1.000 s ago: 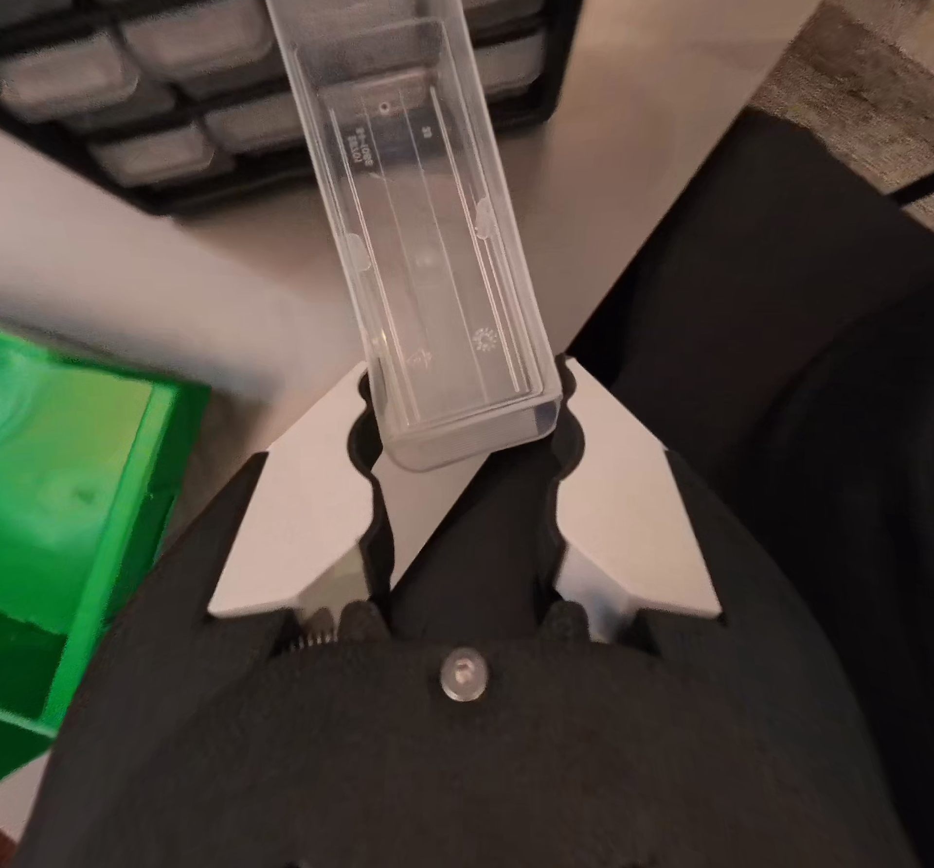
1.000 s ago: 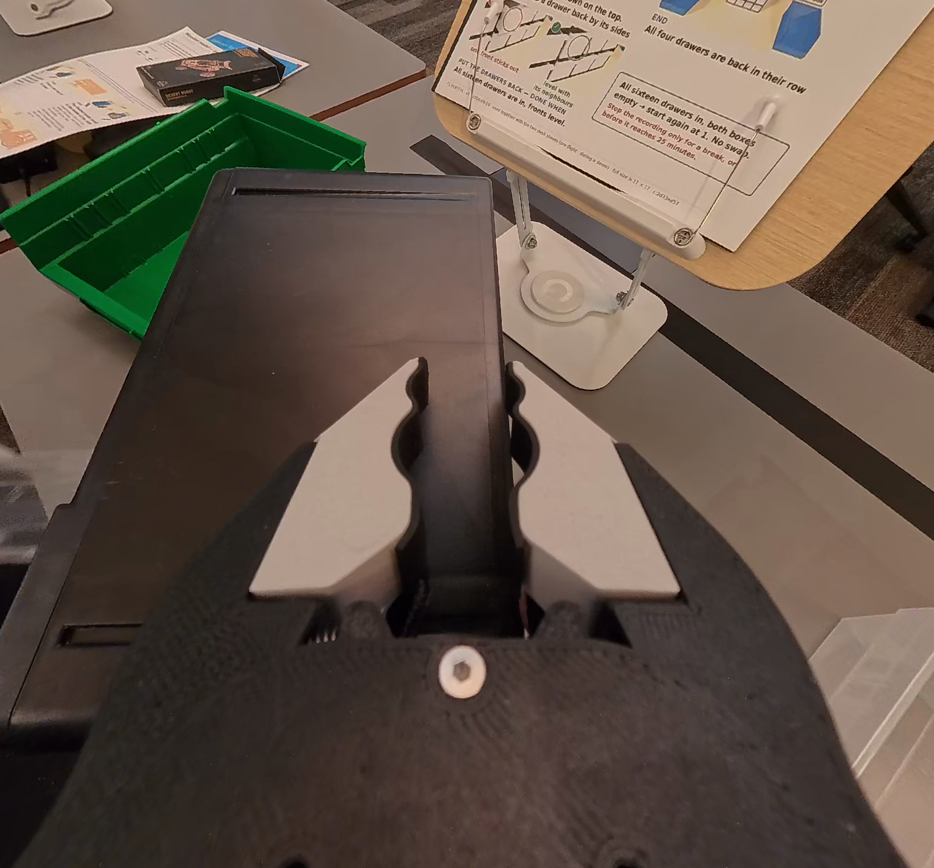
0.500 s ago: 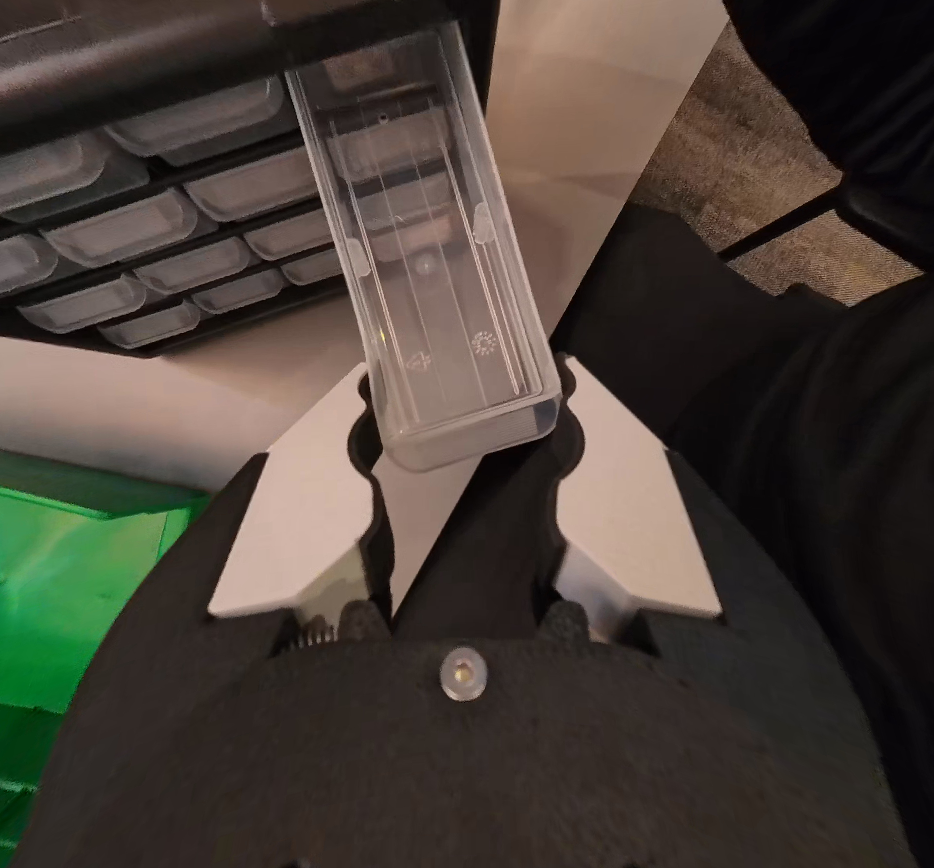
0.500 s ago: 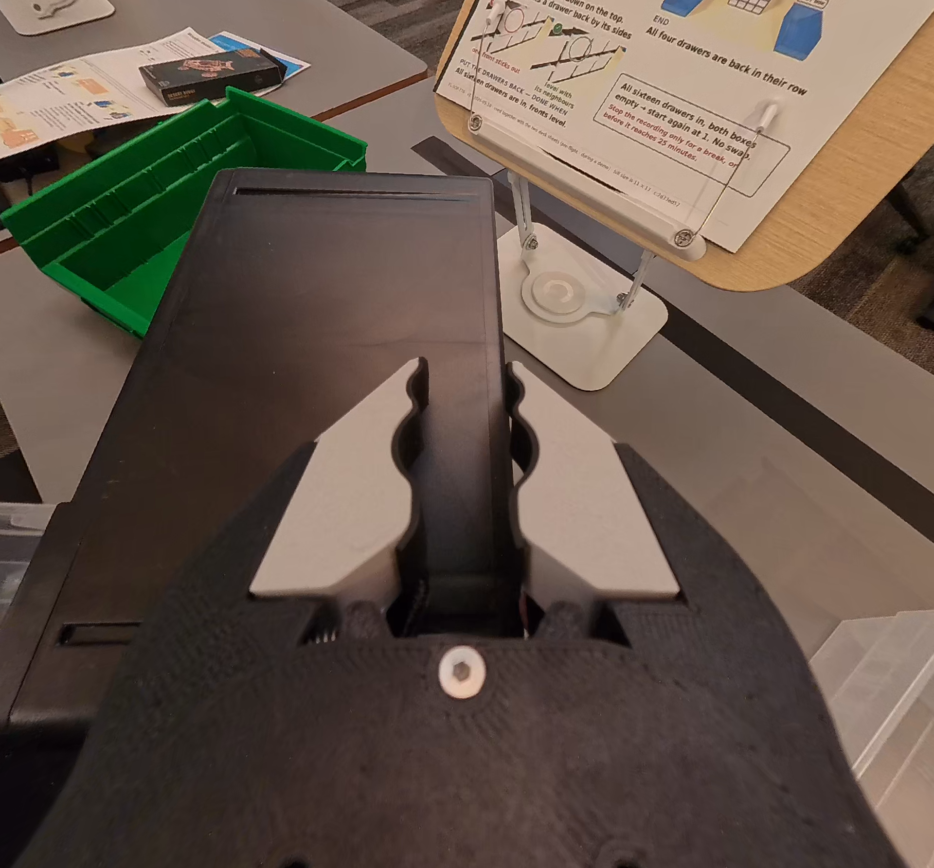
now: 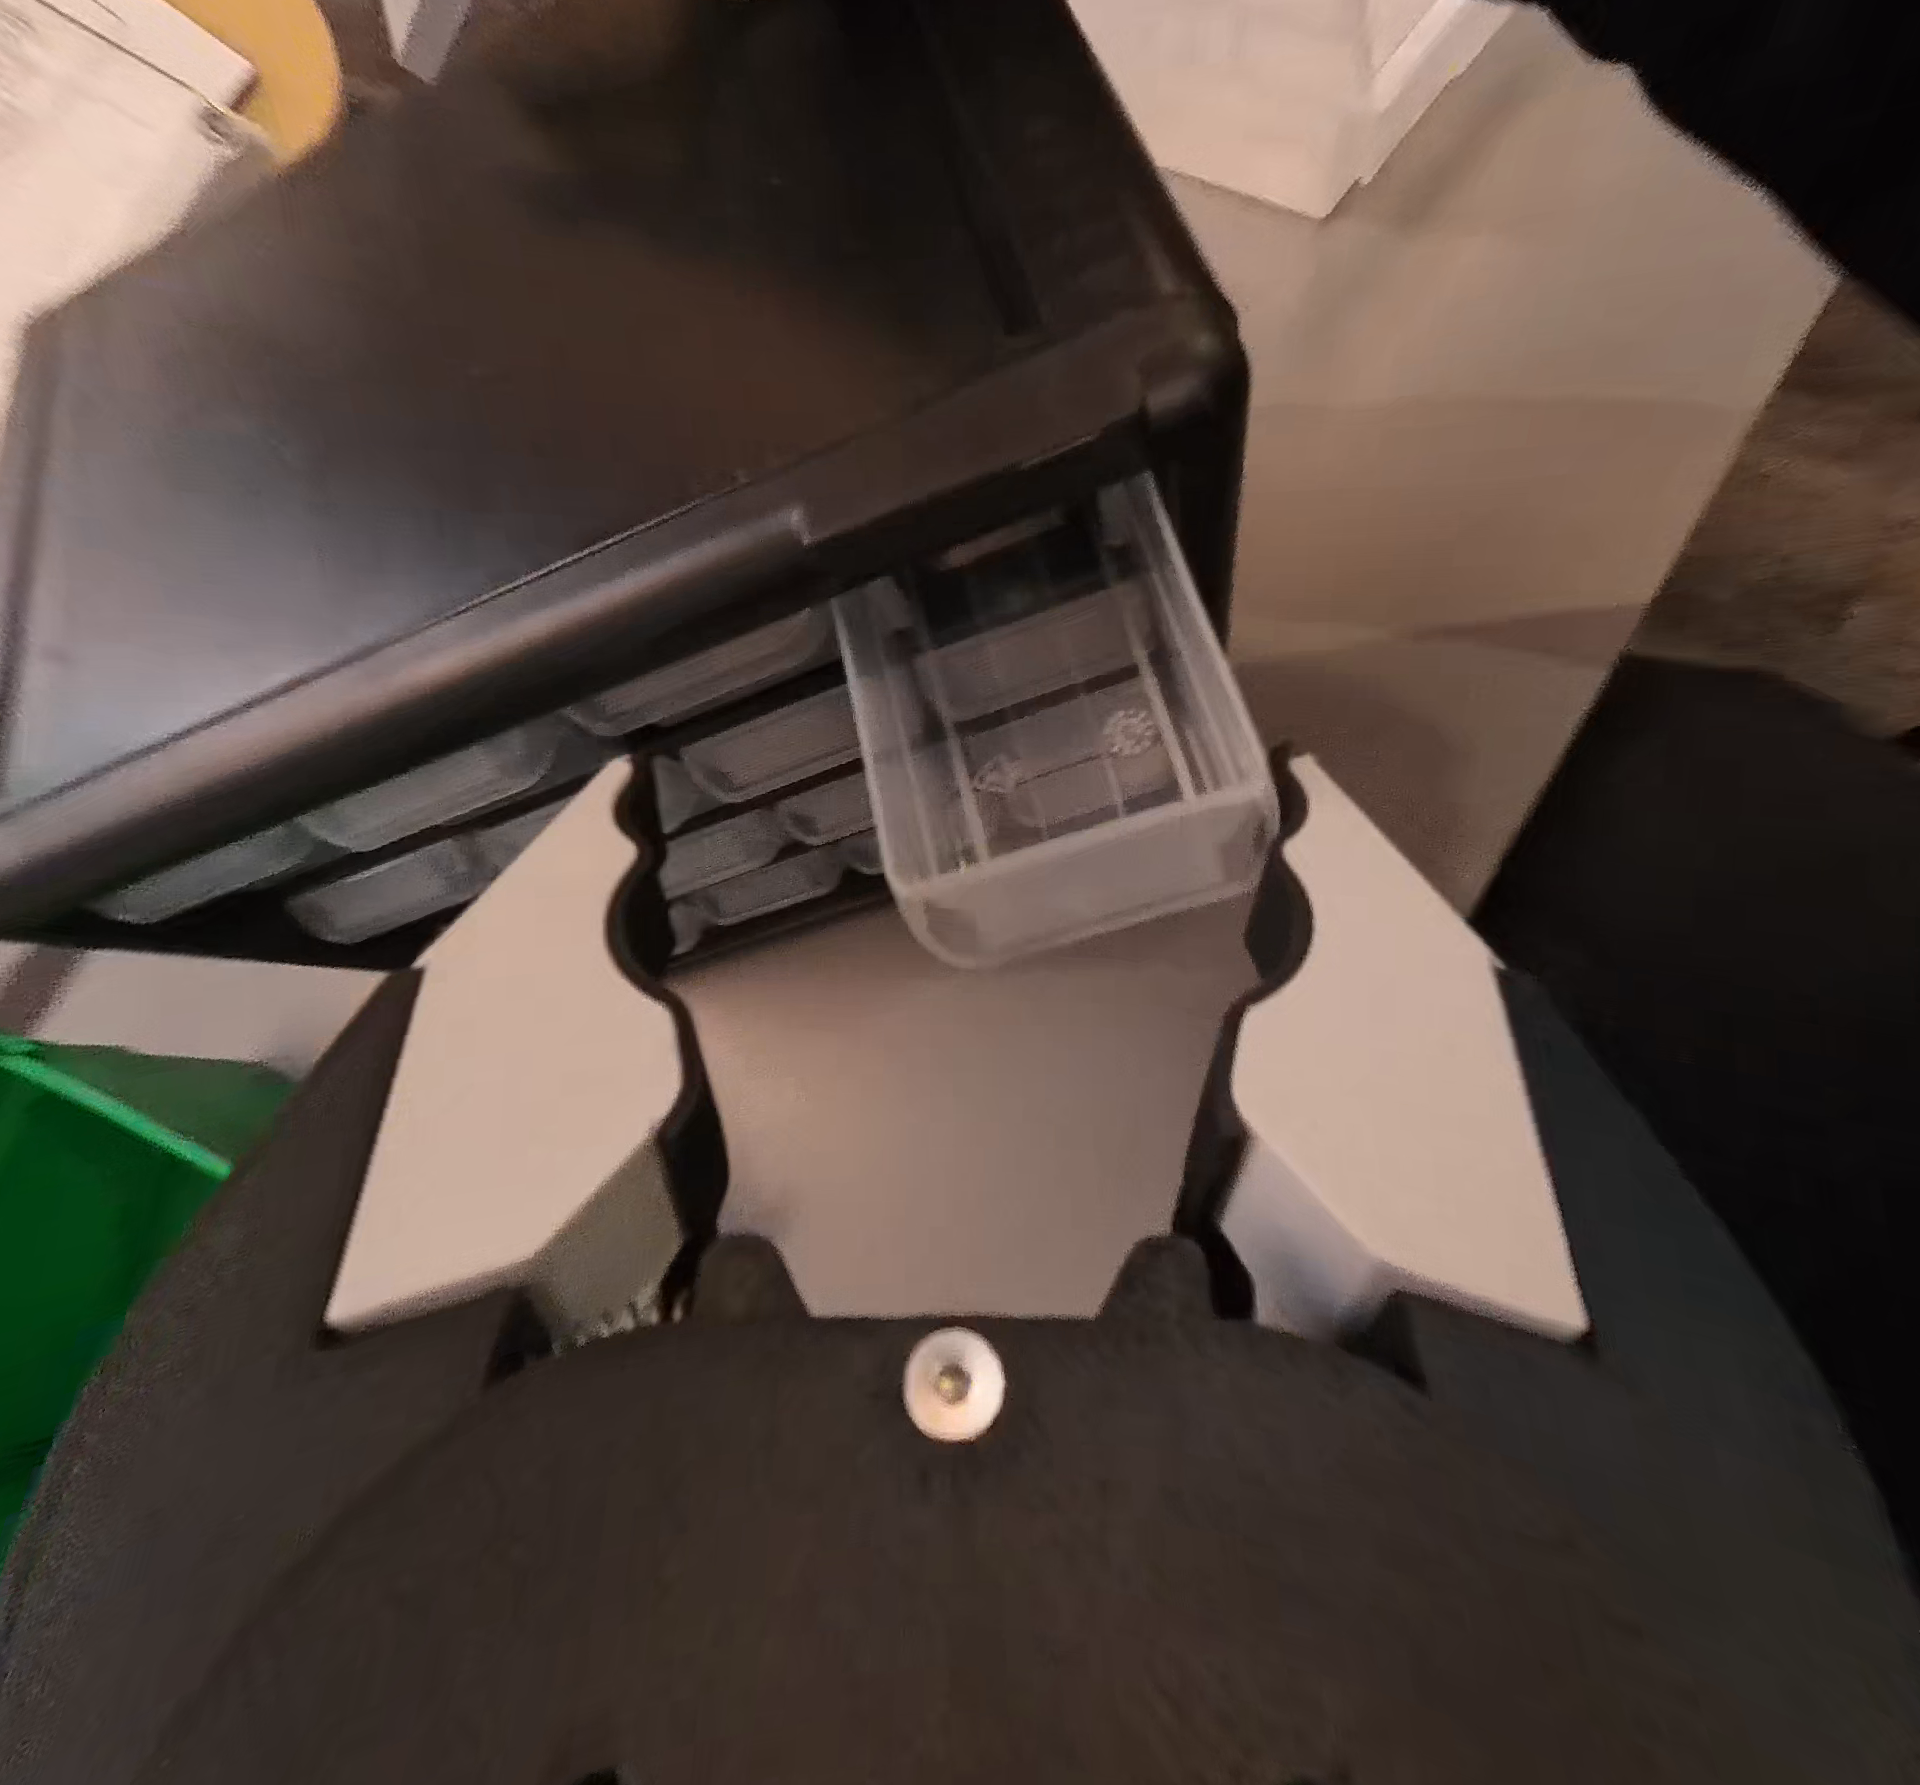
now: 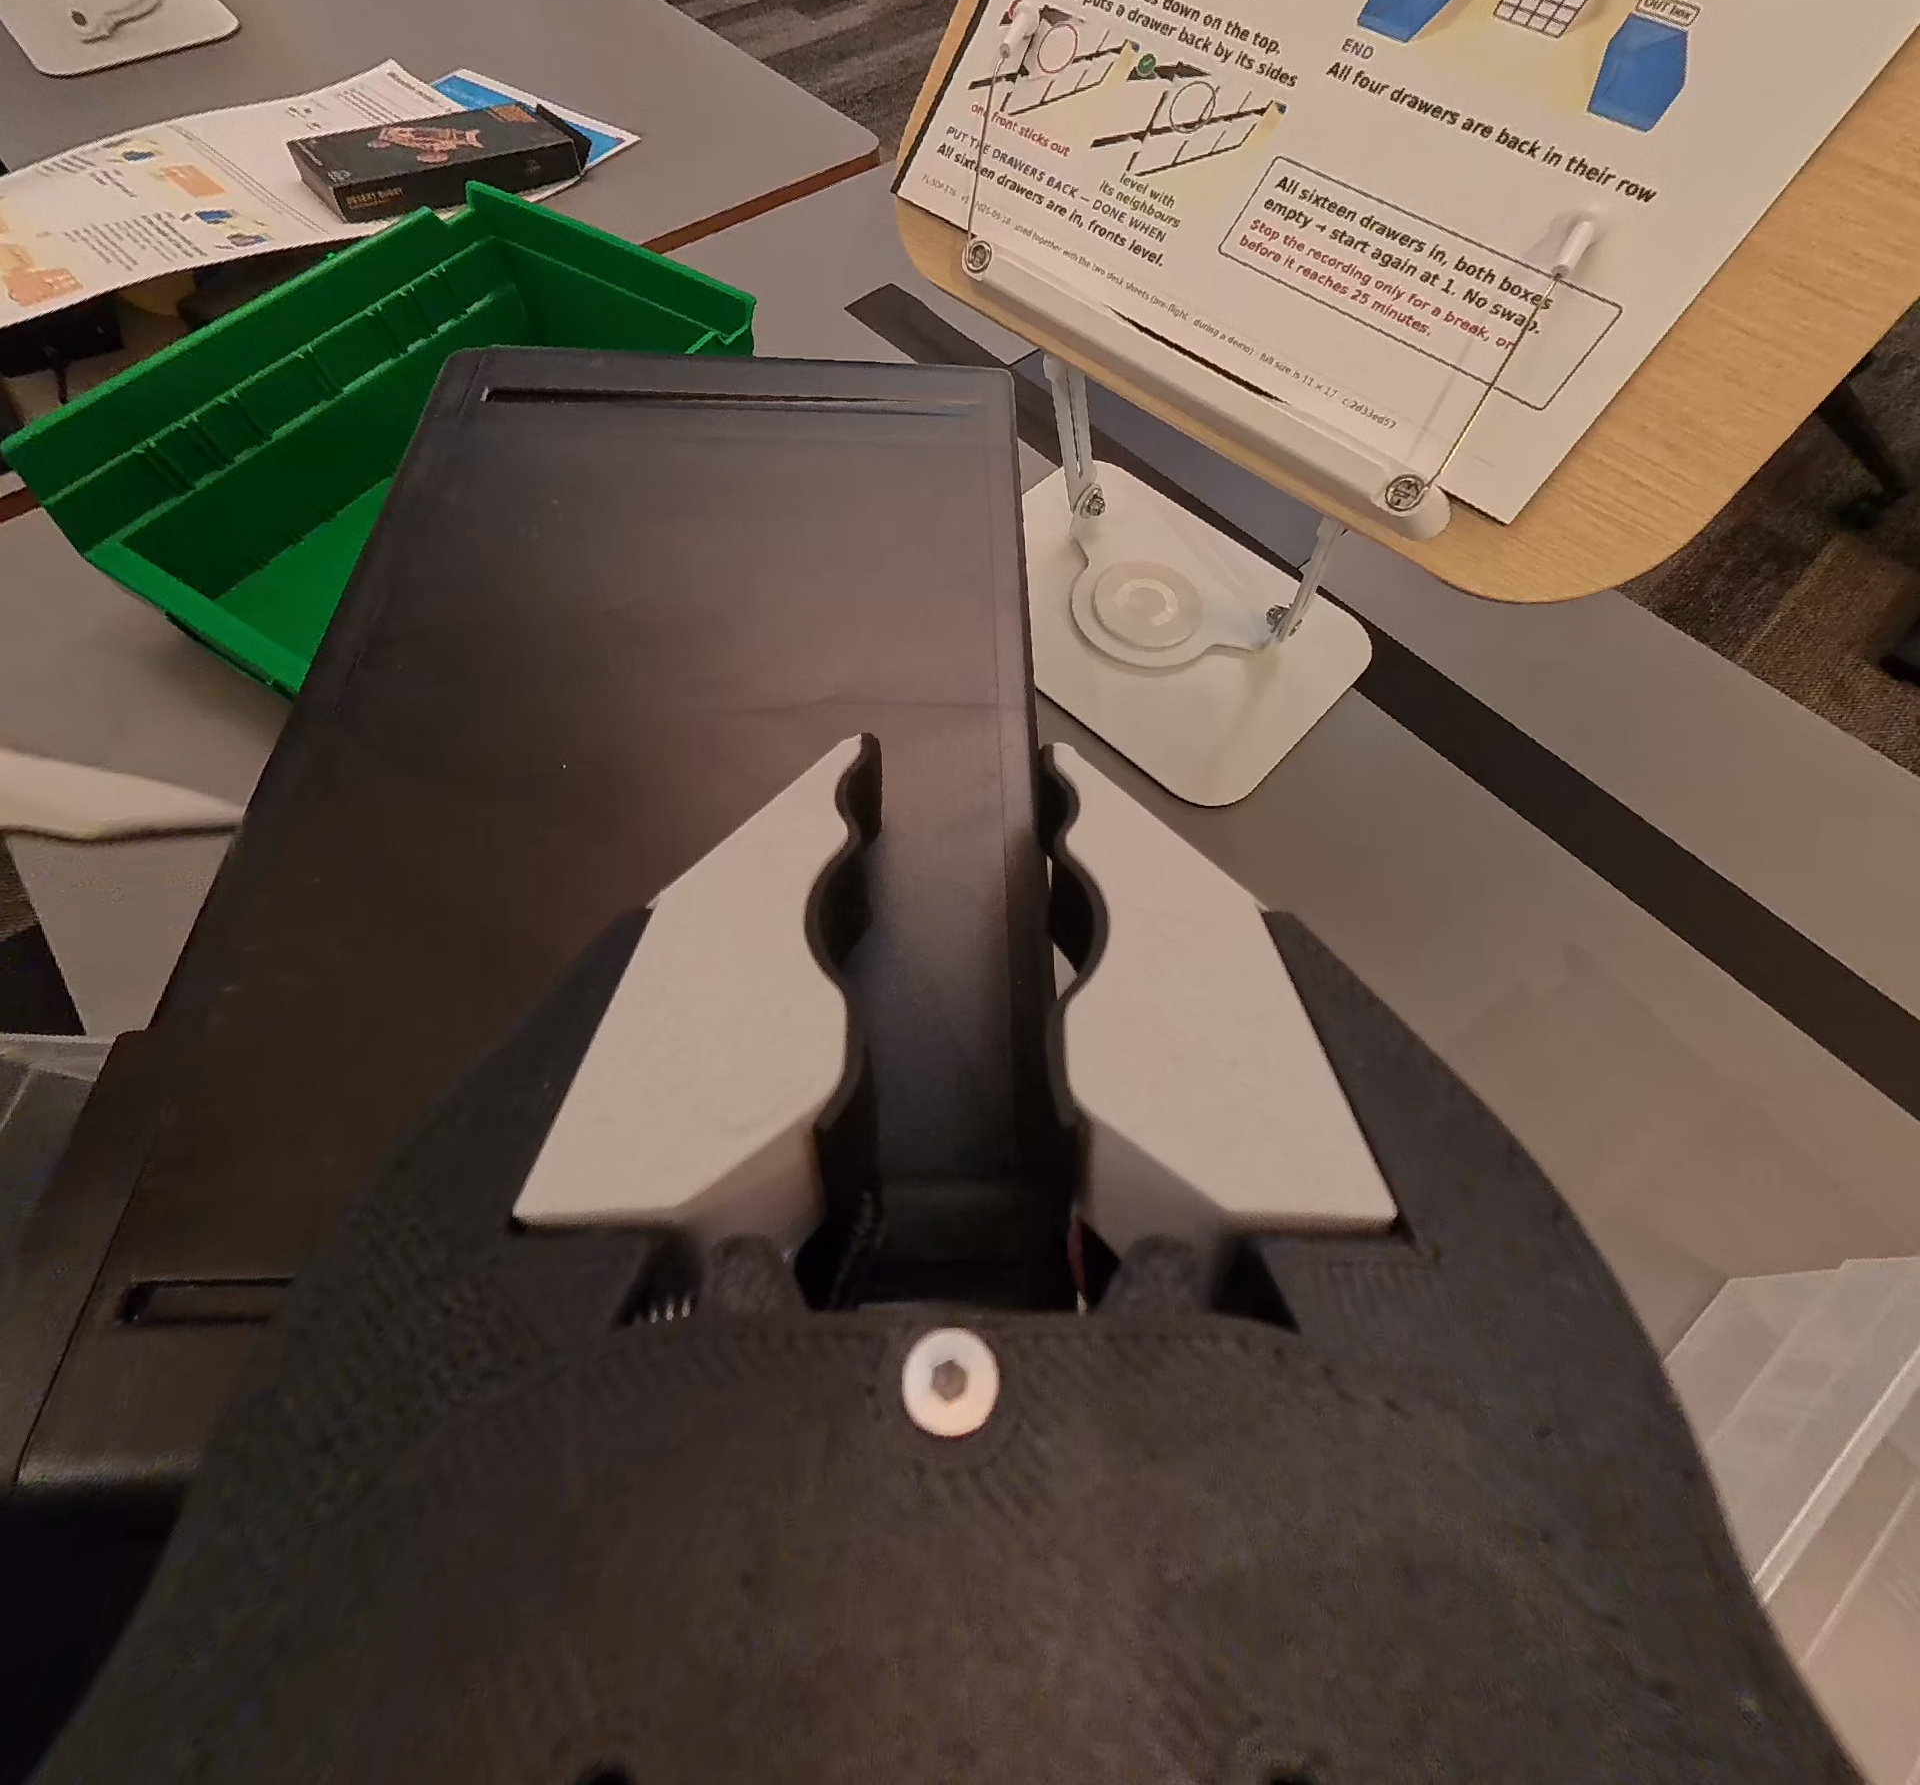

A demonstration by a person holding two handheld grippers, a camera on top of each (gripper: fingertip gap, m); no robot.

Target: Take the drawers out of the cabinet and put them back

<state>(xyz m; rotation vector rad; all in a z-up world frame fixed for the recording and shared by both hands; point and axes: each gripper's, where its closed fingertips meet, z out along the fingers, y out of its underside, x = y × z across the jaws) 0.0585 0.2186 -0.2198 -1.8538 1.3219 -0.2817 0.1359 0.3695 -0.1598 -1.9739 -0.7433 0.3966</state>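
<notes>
1. left gripper [image 5: 956, 862] has its fingers spread wide, clamping nothing; the clear drawer [image 5: 1060, 779] sits partly pushed into the top right slot of the black cabinet [image 5: 582, 364]
2. right gripper [image 6: 956, 779], fingers a little apart, rests on the cabinet's top near its right edge
3. green bin [image 6: 312, 447] stands far left on the worktop [image 6: 1558, 904]

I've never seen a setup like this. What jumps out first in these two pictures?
A clear plastic drawer sticks halfway out of the top right slot of a black cabinet, right before the open left tongs. The right tongs rest on the cabinet's flat top, with a bright green bin behind it to the left.
</notes>
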